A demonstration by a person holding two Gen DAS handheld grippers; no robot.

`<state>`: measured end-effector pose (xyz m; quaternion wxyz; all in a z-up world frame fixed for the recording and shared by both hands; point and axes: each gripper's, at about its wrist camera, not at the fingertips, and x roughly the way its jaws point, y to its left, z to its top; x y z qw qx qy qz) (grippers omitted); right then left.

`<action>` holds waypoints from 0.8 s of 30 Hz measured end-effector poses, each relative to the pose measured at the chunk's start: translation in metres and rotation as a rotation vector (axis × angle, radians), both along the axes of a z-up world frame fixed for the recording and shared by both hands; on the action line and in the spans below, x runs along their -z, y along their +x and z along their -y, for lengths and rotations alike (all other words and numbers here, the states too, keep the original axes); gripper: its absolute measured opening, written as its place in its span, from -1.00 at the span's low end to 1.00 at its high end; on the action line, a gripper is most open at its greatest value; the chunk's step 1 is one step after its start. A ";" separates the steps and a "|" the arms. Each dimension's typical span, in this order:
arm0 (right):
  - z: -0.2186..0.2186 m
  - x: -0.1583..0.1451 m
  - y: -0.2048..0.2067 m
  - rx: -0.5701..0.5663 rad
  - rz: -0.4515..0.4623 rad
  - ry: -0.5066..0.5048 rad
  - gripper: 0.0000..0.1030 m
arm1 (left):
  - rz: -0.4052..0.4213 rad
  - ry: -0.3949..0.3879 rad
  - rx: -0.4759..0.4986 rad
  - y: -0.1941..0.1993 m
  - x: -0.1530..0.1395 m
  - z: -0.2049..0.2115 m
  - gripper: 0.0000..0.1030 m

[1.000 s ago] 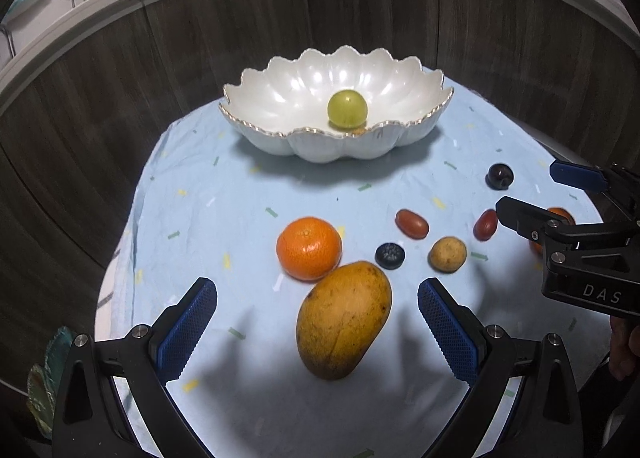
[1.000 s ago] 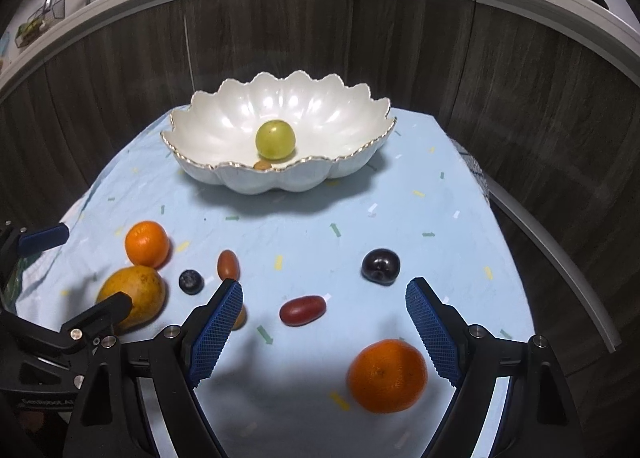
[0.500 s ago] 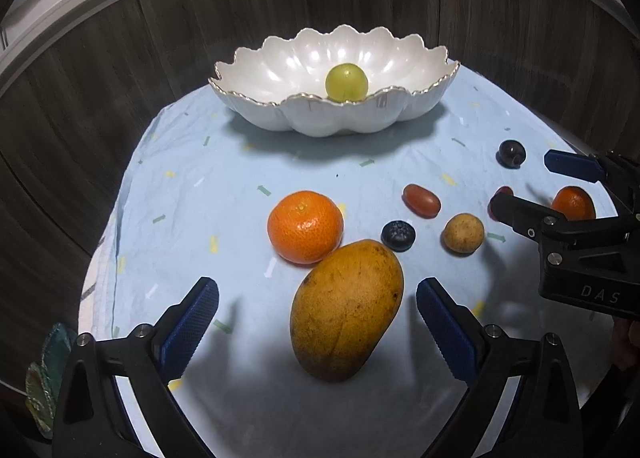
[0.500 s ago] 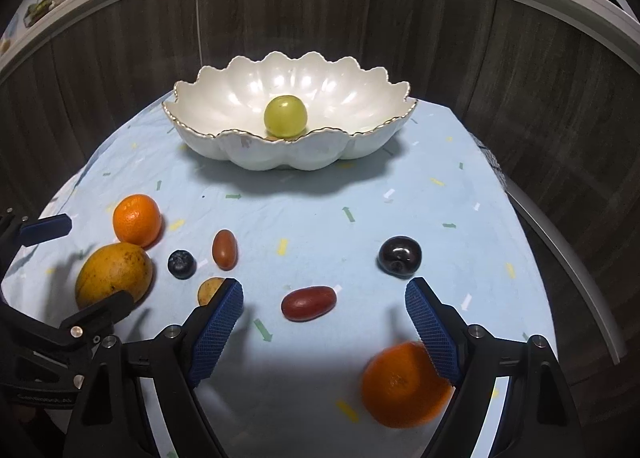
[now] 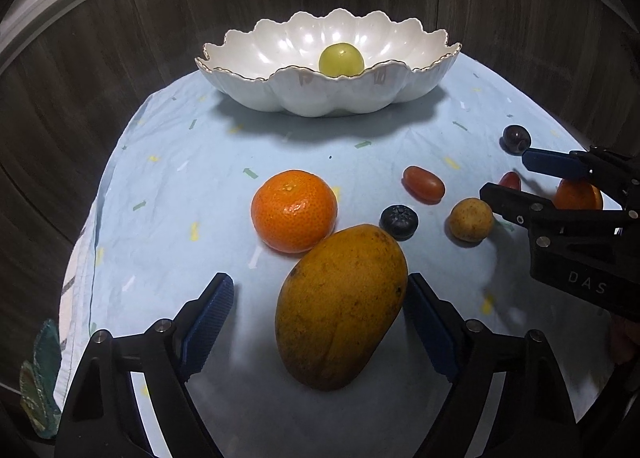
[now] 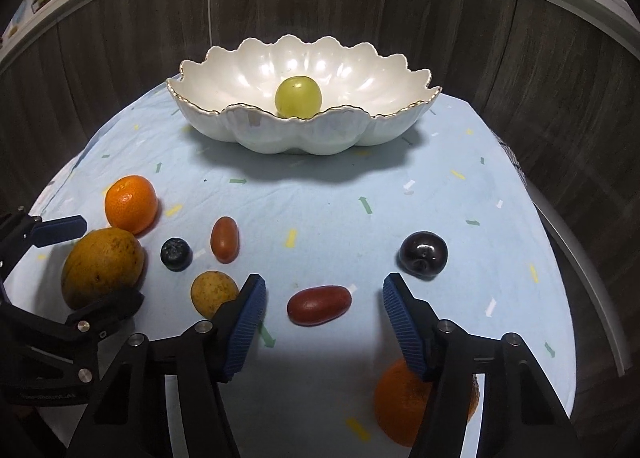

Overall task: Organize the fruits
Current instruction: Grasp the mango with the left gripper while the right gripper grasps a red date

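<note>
The left gripper (image 5: 316, 316) is gaping wide around a speckled, oval yellow-orange mango (image 5: 340, 308) lying on the pale blue confetti-print cloth (image 5: 180, 185). The right gripper (image 6: 324, 304), lettered "DAS", is spreading wide beside a glossy oblong red fruit (image 6: 319, 305).

A pearly white bowl (image 6: 304, 125) with a thin gold rim holds a pale green grape (image 6: 298, 96). Under the bowl lies a light blue cloth (image 6: 328, 209) flecked with green, yellow and white dashes. In front of the bowl: an orange tangerine (image 5: 294, 211), a speckled yellow-orange mango (image 5: 340, 306), a dark blueberry (image 5: 399, 221).
</note>
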<state>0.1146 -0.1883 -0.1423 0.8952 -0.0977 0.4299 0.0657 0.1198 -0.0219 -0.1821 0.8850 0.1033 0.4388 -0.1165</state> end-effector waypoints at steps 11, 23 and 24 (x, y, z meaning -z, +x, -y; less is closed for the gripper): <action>-0.004 0.002 0.007 -0.016 -0.065 -0.050 -0.09 | -0.016 -0.044 0.047 -0.002 -0.002 0.005 0.16; -0.004 0.000 0.012 -0.039 -0.129 -0.019 -0.38 | -0.029 -0.049 0.039 -0.001 -0.004 0.004 0.07; -0.003 0.000 0.012 -0.038 -0.129 -0.016 -0.38 | -0.031 -0.053 0.040 -0.001 -0.004 0.004 0.07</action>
